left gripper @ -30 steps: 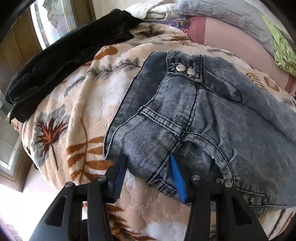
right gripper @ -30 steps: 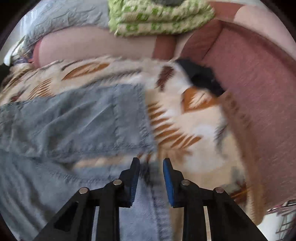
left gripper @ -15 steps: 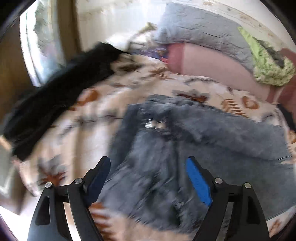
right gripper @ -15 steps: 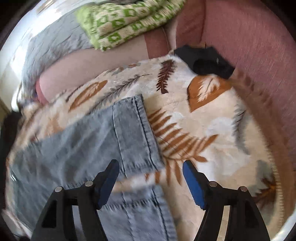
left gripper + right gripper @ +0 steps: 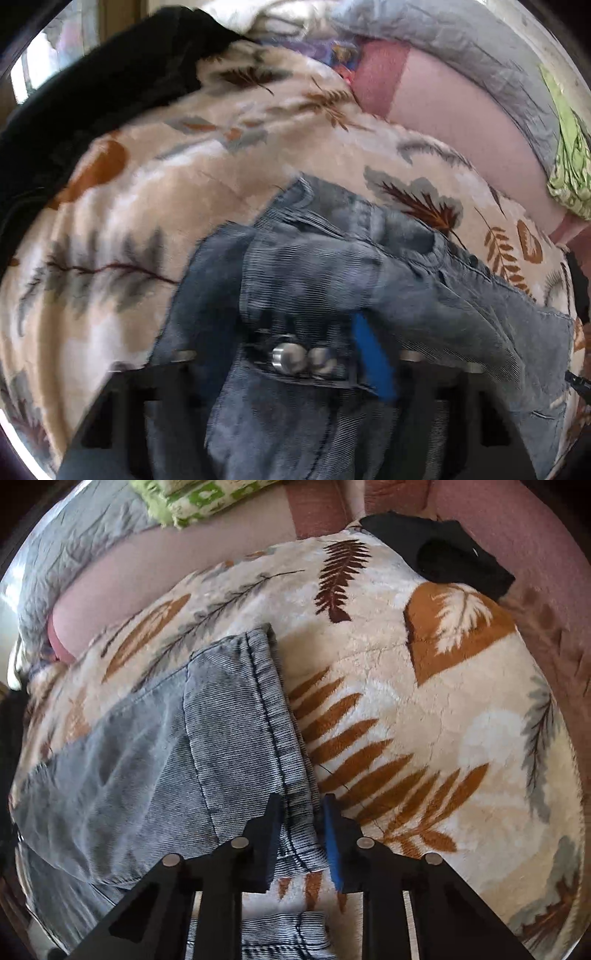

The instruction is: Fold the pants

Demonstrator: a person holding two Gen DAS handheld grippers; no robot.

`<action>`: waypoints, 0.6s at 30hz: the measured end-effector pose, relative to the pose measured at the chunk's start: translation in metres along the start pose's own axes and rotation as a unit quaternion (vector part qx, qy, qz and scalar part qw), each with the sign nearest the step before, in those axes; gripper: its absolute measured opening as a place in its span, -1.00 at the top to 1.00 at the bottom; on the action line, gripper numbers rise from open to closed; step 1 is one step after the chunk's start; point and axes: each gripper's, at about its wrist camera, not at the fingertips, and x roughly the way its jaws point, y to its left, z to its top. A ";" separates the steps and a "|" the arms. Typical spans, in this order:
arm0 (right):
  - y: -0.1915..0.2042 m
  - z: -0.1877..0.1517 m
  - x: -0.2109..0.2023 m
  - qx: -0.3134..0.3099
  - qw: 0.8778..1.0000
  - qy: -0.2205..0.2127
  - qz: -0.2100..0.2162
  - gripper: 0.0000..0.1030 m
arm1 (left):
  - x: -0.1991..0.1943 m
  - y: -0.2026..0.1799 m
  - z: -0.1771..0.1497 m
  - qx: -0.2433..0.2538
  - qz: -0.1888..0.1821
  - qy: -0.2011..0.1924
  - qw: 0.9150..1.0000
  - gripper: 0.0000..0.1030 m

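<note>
Spread over a leaf-print fleece blanket (image 5: 424, 701), the grey jeans (image 5: 155, 760) run lengthwise from waistband to hems. The right gripper (image 5: 301, 834) pinches one hem (image 5: 291, 775) between near-closed fingers. The left gripper (image 5: 288, 369) straddles the snap-buttoned waistband (image 5: 295, 360); motion blur hides whether it grips.

Motion blur smears the left view; the jeans (image 5: 332, 280) cover most of the left gripper (image 5: 291, 354), so its jaws perhaps grip denim. The lower leg (image 5: 280, 938) runs off-frame.
</note>
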 end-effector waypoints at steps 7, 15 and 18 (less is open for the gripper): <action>0.032 0.002 -0.053 -0.085 0.986 -0.105 -0.100 1.00 | -0.010 -0.025 0.001 0.052 0.043 -0.013 0.998 0.40; 0.001 -0.006 -0.031 -0.040 0.998 -0.038 0.005 0.93 | -0.020 -0.005 0.011 0.051 0.056 -0.018 0.997 -0.25; 0.010 0.030 -0.037 -0.023 0.997 -0.067 0.022 0.44 | -0.033 -0.003 0.031 0.048 0.051 -0.054 0.996 -0.36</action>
